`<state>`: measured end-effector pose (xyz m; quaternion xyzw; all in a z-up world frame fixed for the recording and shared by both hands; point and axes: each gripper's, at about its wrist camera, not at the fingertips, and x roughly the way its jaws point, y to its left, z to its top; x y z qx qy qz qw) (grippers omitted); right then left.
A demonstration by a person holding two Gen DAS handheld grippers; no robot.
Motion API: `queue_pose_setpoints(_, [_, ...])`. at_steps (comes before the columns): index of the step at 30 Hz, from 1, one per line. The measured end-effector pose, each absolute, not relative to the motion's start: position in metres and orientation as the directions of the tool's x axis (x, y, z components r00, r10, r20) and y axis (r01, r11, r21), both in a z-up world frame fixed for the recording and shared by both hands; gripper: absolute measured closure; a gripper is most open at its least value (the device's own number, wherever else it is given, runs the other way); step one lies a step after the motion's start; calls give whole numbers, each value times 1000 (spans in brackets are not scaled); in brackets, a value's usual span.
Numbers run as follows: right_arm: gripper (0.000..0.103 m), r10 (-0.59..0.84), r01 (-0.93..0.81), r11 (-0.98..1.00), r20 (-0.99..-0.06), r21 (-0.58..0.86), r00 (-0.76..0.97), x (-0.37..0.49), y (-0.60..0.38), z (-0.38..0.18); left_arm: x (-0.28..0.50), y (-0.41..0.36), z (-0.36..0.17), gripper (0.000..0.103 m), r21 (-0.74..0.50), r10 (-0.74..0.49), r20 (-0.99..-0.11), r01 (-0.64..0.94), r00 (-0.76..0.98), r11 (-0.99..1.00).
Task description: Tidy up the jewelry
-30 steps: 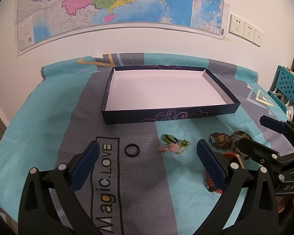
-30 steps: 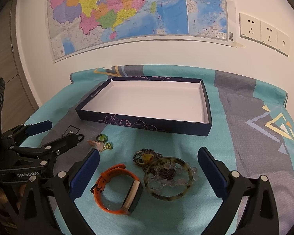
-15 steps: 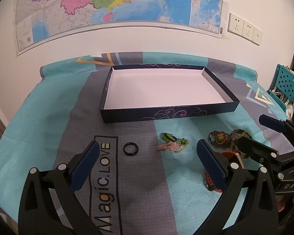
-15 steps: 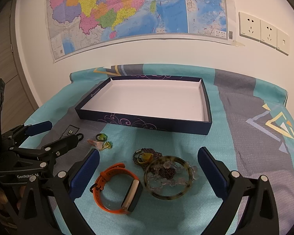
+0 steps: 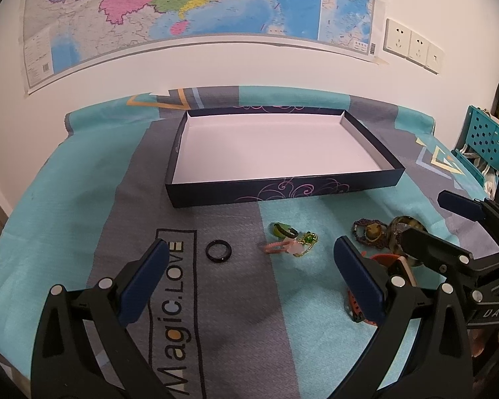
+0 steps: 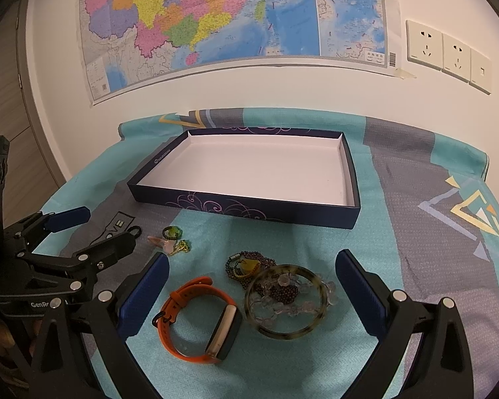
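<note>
— What is sitting nearest to you right now?

— My right gripper point(image 6: 251, 287) is hovering with its jaws spread wide and gripping nothing. Just past its fingers, the orange watch point(image 6: 199, 319) is lying on the teal cloth point(image 6: 316, 239), with the tortoiseshell bangle point(image 6: 284, 301) beside it, lying over clear beads and touching a dark beaded strand point(image 6: 249, 264).

— And your other side?

— My left gripper point(image 5: 248, 271) is also standing wide open, empty, over the grey stripe with the "Magic.LOVE" print point(image 5: 174, 302). Its camera is showing me the black ring point(image 5: 218, 251) plainly; from the right wrist that ring is mostly hiding behind the left gripper's finger. The watch, in turn, is nearly covered from the left wrist, where only a sliver is peeking out.

— Anything between them?

— A green ring point(image 5: 282, 230) and a pink-and-gold trinket point(image 5: 291, 246) are lying close together, a little farther out.

— And beyond that?

— The dark blue box point(image 6: 249, 209) is lying open, its white floor bare. Behind it, the map point(image 6: 233, 16) is hanging on the wall beside the sockets point(image 6: 449, 53). Only the left wrist is catching the teal perforated basket point(image 5: 485, 141) at the far right.
</note>
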<state>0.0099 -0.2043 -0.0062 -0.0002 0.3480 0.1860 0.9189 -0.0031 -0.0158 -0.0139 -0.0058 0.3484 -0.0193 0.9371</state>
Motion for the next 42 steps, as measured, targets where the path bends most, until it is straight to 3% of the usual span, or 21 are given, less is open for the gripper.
queue_pose_setpoints(21, [6,336,-330,935,-637,134,694,12,-212,-5,-2,-22,-17,6,-14,-64,-665,73,744,997])
queue_pose_setpoints(31, [9,316,-308,942,-662,135,679,12,-227,-13,-3,-37,-22,6,-11,-138,-681,178,719,984])
queue_pose_setpoints(37, [29,318,-292,943,-696,161,644,15,-240,-25,-7,-59,-29,17,2,-207,-702,293,681,956])
queue_pose_setpoints(42, [58,315,-268,945,-732,185,604,17,-252,-38,-8,-72,-36,26,-21,-270,-724,371,635,928])
